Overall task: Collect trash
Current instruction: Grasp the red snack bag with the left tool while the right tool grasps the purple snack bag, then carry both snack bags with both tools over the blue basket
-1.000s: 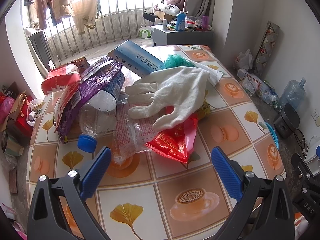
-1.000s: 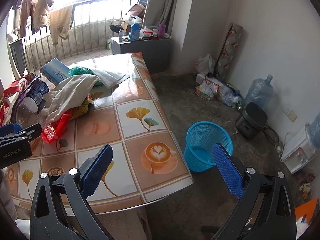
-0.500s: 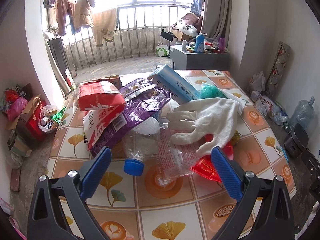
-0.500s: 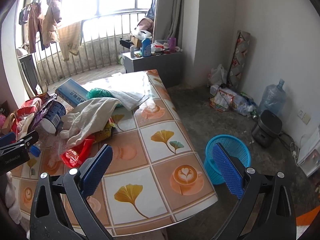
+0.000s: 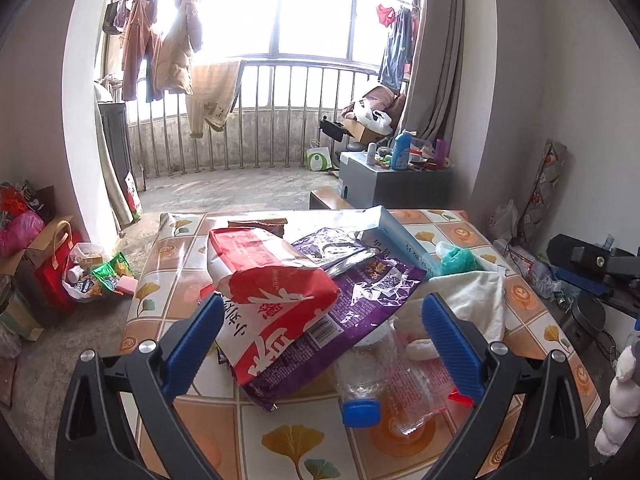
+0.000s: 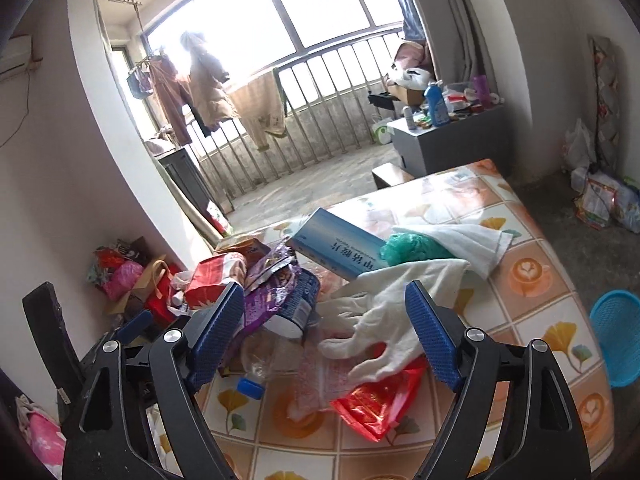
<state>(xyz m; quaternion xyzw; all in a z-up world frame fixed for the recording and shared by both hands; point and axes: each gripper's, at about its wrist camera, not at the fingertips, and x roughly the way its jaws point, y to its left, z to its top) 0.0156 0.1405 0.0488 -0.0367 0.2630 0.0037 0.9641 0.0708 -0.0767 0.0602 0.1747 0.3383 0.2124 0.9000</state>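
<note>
Nearest, my left tool (image 5: 320, 344) and right tool (image 6: 326, 336) hover spread wide, gripping nothing. Just beyond, trash is heaped on the tiled tabletop (image 5: 288, 436): a clear plastic bottle with a blue cap (image 5: 360, 410), a red-and-white bag (image 5: 276, 304), a white fabric glove (image 6: 384, 308). Farther right, on the floor, stands a blue mesh basket (image 6: 618, 332).

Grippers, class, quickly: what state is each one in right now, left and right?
Left gripper: open, holding nothing, above the trash pile.
Right gripper: open, holding nothing, near the white glove.
</note>
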